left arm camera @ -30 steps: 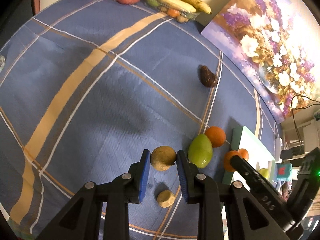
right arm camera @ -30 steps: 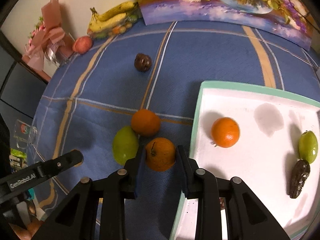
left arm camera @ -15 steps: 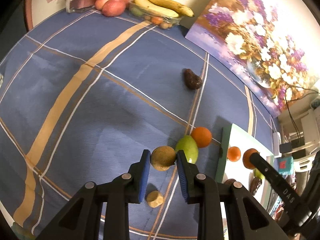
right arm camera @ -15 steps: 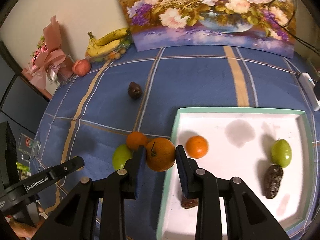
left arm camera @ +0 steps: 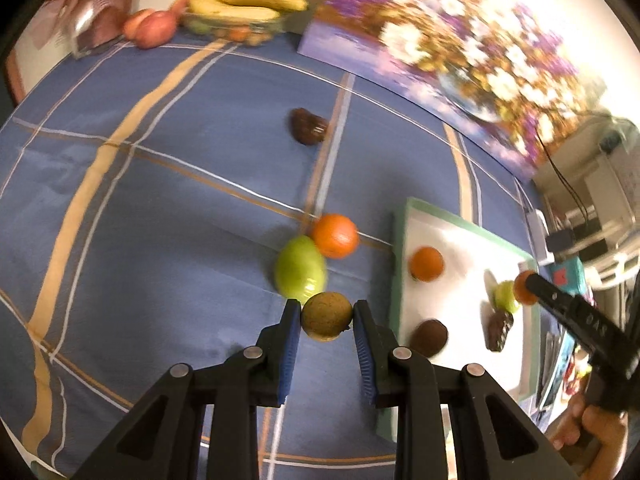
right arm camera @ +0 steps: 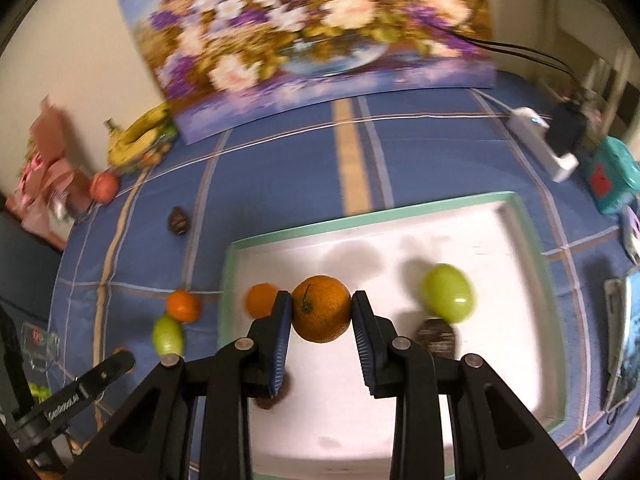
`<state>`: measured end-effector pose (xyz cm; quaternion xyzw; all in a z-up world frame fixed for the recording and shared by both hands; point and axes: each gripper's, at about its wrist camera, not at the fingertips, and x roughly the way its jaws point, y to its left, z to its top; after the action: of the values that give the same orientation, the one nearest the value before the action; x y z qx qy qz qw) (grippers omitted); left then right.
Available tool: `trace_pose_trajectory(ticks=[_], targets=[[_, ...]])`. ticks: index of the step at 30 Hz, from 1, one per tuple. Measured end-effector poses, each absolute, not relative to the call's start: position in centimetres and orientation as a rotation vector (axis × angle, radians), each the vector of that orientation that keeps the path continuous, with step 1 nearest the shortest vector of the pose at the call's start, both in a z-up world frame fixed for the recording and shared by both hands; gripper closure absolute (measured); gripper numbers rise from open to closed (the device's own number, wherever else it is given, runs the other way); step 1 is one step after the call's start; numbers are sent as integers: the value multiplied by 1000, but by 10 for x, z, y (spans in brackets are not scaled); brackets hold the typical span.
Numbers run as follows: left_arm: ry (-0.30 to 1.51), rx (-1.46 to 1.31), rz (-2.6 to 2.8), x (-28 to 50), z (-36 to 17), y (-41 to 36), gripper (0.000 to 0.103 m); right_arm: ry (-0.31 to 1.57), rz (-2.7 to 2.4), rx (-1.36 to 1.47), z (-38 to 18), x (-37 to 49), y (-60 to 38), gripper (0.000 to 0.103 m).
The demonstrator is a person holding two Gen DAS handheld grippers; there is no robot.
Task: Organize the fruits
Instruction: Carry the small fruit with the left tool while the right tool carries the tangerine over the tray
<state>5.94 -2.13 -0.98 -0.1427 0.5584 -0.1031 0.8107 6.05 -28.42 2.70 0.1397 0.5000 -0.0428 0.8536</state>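
Right tool point(right arm camera: 320, 312) holds orange point(right arm camera: 321, 309) above tray point(right arm camera: 524, 216); left tool point(left arm camera: 326, 316) grips kiwi point(left arm camera: 327, 316) over worktop left of tray. Best: lower orange onto bare white spot, release gently so no rolling.

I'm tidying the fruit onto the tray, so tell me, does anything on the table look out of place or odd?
Three fruits sit loose on the blue cloth outside the white tray: an orange touching a green mango, and a dark shrivelled fruit alone farther back. Nothing looks spilled or broken.
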Motion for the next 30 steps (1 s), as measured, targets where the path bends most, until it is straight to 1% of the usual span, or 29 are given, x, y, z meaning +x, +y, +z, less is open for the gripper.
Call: trace_pose_trajectory(ticks=[8, 18, 30], targets=[[1209, -182, -333, 48, -11, -72, 75, 1033, -191, 295, 36, 44, -319, 71], [1268, -47, -438, 29, -27, -124, 75, 1020, -296, 331, 39, 30, -352, 71], [1293, 6, -448, 24, -38, -139, 75, 1034, -315, 353, 34, 25, -366, 71]])
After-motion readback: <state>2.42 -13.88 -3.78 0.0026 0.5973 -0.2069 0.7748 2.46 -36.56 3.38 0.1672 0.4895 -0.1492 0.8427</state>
